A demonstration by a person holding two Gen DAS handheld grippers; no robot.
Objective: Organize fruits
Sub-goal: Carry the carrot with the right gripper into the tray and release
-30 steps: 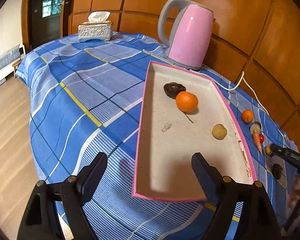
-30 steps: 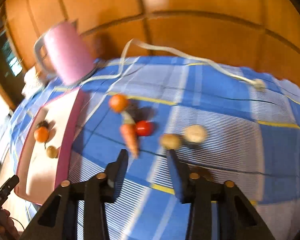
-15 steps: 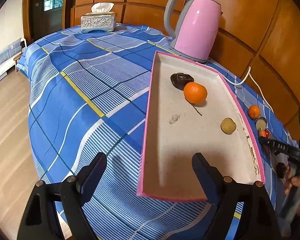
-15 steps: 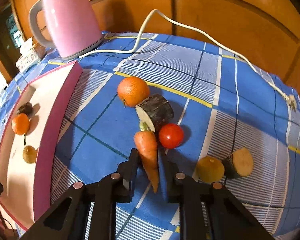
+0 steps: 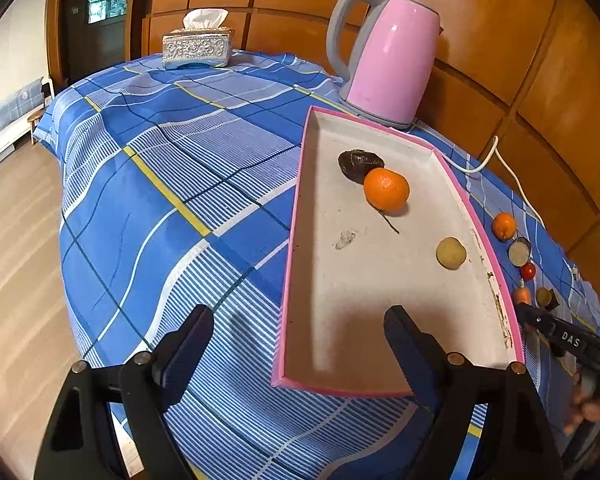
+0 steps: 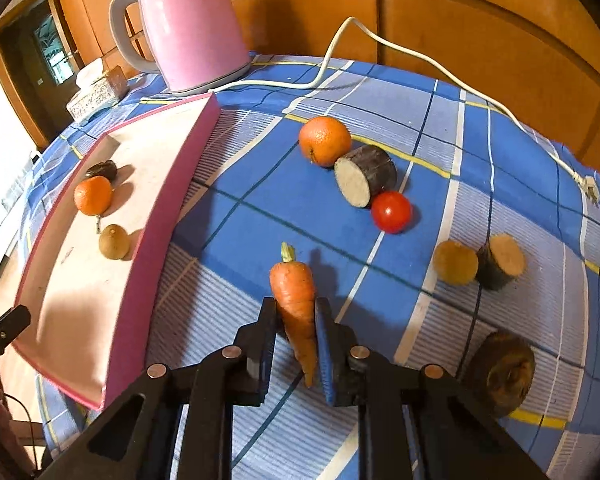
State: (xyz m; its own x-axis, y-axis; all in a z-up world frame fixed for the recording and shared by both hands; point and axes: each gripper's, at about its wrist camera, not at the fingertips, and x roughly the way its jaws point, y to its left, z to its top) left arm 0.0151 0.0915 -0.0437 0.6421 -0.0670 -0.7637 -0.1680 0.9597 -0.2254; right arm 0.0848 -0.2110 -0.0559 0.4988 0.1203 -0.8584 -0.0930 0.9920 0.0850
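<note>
Fingers of our left gripper (image 5: 298, 322) are spread wide and hold nothing, hovering low over the near end of the pink-rimmed tray (image 5: 296, 216), one finger above the blue checked cloth (image 5: 172, 184), the other over the tray floor. Inside the tray we see an orange (image 5: 386, 189) touching a dark fruit (image 5: 358, 164) and, well apart, a small yellowish fruit (image 5: 451, 253). A pink kettle (image 5: 388, 62) stands just beyond the tray, a tissue box (image 5: 198, 45) farther back.

From the right wrist, our right gripper (image 6: 296, 320) is pinching a carrot (image 6: 296, 300) about its middle, leafy end pointing away, tip toward the camera. Beyond it on the surface lie a second orange (image 6: 325, 140) touching a dark cut piece (image 6: 364, 180), a tomato (image 6: 392, 212), and a yellow fruit (image 6: 455, 262)
</note>
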